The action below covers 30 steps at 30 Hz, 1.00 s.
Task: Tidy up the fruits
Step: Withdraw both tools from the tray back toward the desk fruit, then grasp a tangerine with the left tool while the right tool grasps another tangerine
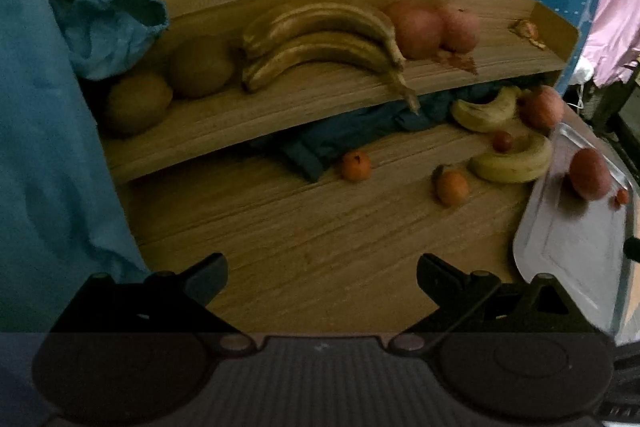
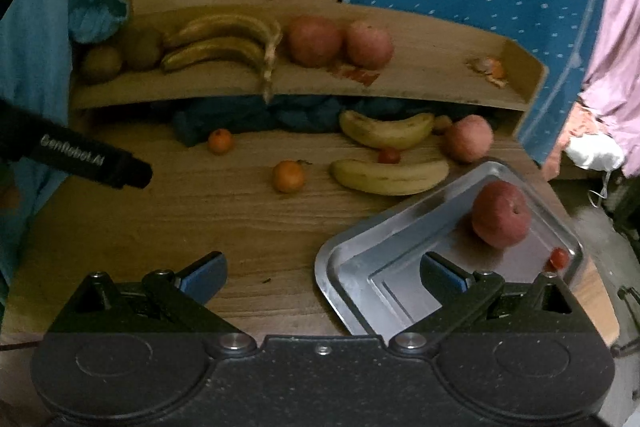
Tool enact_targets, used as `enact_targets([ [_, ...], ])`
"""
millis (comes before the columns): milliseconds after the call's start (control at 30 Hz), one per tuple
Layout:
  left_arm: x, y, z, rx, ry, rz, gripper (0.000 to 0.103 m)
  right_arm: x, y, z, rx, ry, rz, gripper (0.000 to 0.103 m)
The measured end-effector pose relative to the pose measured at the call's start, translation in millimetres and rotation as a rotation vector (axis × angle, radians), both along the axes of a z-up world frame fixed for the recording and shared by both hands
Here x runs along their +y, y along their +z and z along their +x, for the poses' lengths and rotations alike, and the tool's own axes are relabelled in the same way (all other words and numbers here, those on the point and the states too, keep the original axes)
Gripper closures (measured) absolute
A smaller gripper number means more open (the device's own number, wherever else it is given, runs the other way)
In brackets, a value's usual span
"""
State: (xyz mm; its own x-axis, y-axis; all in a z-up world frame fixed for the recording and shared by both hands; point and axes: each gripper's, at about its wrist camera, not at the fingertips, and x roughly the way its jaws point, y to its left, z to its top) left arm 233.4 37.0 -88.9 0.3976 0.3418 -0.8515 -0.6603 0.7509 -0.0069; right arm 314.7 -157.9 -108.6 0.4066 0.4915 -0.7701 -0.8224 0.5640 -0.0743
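A steel tray [image 2: 360, 259] [image 1: 560, 255] lies on the wooden table at the right, holding a red apple [image 2: 501, 214] [image 1: 590, 174] and a small red fruit [image 2: 558, 259]. On the table lie two yellow bananas [image 2: 390, 177] [image 1: 514, 161], two small oranges [image 2: 288, 176] [image 1: 452, 187], another apple [image 2: 469, 139] [image 1: 541, 107] and a tiny red fruit [image 2: 389, 155]. My right gripper [image 2: 322, 277] is open over the tray's near left corner, empty. My left gripper [image 1: 322, 277] hangs open above bare table, holding nothing.
A raised wooden shelf [image 2: 400, 95] at the back carries two kiwis [image 1: 168, 87], a brownish banana pair [image 1: 320, 43], two apples [image 1: 434, 27] and peel scraps [image 2: 490, 69]. Dark blue cloth [image 2: 260, 119] is stuffed under it. Blue fabric [image 1: 60, 147] hangs at left.
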Motion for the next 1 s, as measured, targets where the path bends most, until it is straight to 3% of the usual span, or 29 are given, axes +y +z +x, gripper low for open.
enact_targets([
  [667, 37, -34, 85, 0.067, 0.083, -0.027, 0.000, 78, -40, 57, 0.119, 0.242, -0.022, 0.002],
  [933, 43, -43, 99, 0.050, 0.085, -0.049, 0.001, 92, -52, 67, 0.183, 0.297, -0.004, 0.015],
  [1000, 44, -46, 103, 0.050, 0.075, -0.055, 0.007, 96, -55, 69, 0.189, 0.298, -0.006, 0.018],
])
